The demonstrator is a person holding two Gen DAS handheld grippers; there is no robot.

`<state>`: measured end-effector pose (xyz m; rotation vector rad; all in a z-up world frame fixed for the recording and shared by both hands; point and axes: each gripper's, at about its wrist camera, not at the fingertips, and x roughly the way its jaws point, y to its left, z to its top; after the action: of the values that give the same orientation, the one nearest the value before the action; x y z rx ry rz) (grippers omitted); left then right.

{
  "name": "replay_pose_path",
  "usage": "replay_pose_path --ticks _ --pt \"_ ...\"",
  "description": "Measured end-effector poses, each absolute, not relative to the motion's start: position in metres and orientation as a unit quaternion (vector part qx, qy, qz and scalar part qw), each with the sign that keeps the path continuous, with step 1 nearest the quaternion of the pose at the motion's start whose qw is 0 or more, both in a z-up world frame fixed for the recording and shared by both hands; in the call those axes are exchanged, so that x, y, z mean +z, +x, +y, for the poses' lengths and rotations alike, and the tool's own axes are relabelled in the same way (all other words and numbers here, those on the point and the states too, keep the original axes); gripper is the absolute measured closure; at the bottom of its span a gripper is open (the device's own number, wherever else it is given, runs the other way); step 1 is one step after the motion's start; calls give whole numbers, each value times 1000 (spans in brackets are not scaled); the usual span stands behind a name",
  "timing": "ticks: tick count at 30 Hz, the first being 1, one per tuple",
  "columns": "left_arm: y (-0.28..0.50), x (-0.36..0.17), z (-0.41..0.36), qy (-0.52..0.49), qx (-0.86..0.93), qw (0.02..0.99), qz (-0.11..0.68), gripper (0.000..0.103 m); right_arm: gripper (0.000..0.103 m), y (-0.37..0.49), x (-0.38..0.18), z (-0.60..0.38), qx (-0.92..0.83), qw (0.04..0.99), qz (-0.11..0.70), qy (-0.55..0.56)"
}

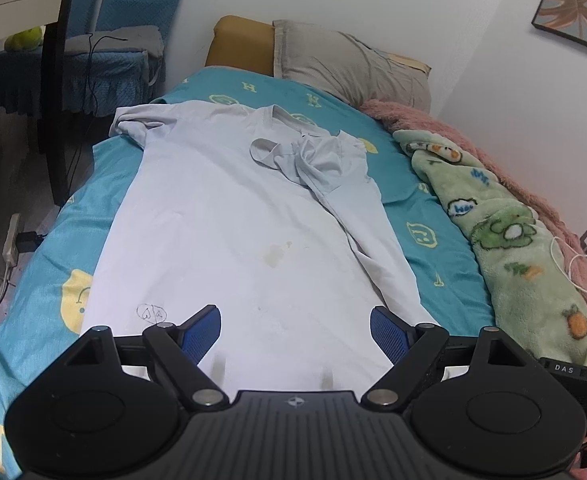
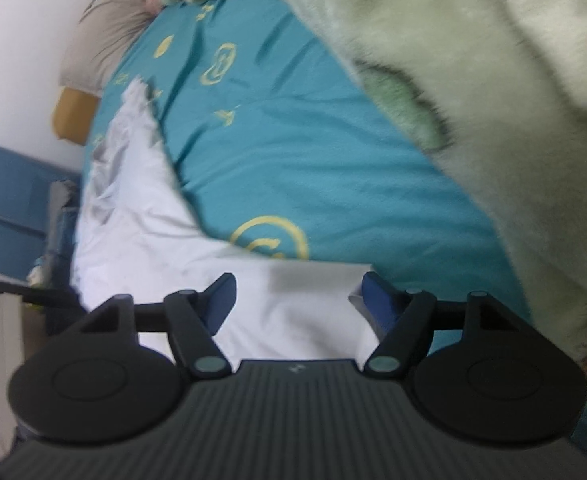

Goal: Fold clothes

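Note:
A pale blue-white T-shirt [image 1: 229, 216] lies spread along the teal bed sheet [image 1: 425, 216], collar toward the pillow, its right sleeve folded in over the chest. It has a small stain near the middle. My left gripper [image 1: 295, 330] is open and empty above the shirt's lower hem. In the right wrist view, which is tilted and blurred, the shirt [image 2: 141, 224] runs along the left and its lower corner lies between the blue pads of my right gripper [image 2: 299, 300], which is open just over the cloth.
A grey pillow [image 1: 345, 60] lies at the head of the bed. A green fleece blanket [image 1: 505, 240] and a pink one [image 1: 433, 116] lie along the wall side. The green blanket [image 2: 473, 80] is close to my right gripper. A chair [image 1: 105, 60] and power strip [image 1: 11, 240] stand left of the bed.

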<state>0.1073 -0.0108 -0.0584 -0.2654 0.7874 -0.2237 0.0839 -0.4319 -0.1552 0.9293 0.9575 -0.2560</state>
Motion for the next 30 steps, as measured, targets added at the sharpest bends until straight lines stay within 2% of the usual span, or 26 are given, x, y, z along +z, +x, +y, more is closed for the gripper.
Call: replay_pose_path --ticks 8,12,13,15,16,18,30 --pt "110 -63 -9 -147 -107 901 393 19 30 84 -161 -440 -172 776 451 407" --pt "111 -64 -10 -150 -107 900 394 19 34 89 -172 -436 -162 765 473 406" --pt "112 -64 -11 -151 -107 900 394 19 39 90 -174 -433 -157 763 479 404" --pt "112 -65 -10 -154 -106 900 394 19 60 92 -170 -425 -143 770 487 387" --pt "113 -65 -10 -157 -106 899 395 19 68 92 -167 -421 -136 774 490 377" --pt "114 -64 -10 -164 -109 897 396 19 96 93 -161 -413 -122 782 495 357" --pt "115 -39 9 -197 -107 903 367 20 98 46 -52 -316 14 909 387 155"
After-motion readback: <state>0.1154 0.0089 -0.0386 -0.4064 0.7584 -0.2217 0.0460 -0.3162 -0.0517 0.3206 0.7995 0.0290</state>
